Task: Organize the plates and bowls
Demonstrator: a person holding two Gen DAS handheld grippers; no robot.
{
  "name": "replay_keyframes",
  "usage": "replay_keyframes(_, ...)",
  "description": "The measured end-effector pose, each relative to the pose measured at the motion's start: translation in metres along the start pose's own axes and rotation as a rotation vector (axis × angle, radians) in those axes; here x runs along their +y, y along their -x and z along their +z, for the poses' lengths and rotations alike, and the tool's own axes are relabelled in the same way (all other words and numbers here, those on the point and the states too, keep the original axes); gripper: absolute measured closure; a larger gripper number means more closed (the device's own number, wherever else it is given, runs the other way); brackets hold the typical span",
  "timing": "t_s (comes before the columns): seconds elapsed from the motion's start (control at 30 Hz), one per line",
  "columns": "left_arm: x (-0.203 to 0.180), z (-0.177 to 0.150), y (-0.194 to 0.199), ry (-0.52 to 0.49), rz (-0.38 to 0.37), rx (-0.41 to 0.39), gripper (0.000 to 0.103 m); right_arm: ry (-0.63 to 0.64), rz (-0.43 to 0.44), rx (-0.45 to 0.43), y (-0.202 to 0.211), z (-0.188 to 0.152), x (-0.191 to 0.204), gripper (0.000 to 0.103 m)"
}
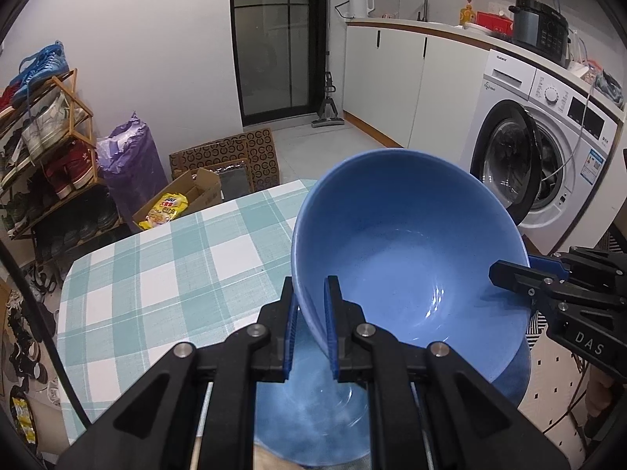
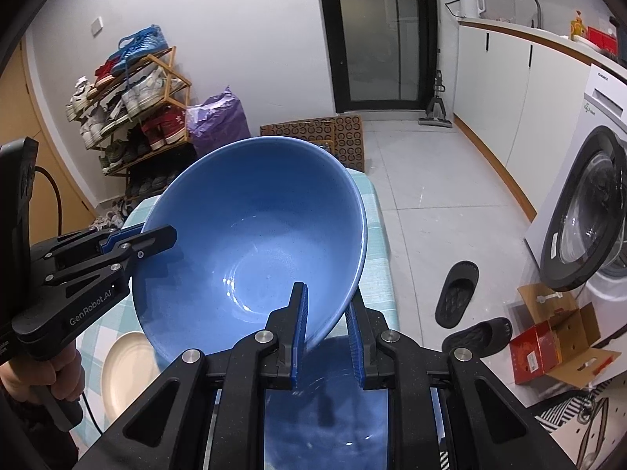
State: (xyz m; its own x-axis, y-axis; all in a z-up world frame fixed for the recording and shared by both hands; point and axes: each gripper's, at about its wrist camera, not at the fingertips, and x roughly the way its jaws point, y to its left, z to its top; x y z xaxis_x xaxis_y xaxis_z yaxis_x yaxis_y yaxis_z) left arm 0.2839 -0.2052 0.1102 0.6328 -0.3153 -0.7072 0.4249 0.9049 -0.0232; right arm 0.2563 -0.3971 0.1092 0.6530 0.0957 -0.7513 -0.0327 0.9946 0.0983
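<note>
So both tongs are pinching the same blue bowl [image 1: 407, 250] by its rim, 1 on each side. The left tongs [image 1: 311, 325] clamp the near-left edge, the right tongs [image 2: 325, 337] clamp the opposite edge. Bowl is tilted, off the checked table [image 1: 156, 274]. A cream plate [image 2: 125, 376] sits just below the left tongs.

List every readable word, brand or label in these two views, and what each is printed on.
"DAS": side of the right gripper.
"GenRobot.AI": side of the left gripper.
"Galanz": top panel of the washing machine.
Too small or blurred to read: the washing machine's blue sticker, the yellow snack bag, the red box.
</note>
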Motion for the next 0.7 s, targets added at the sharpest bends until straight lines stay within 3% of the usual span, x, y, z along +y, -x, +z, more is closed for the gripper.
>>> replay_keyframes(0.7, 0.022, -0.032, 0.028, 0.026, 0.044, -0.002, 0.092, 0.064, 0.049, 0.005, 0.01, -0.021, 0.042, 0.084)
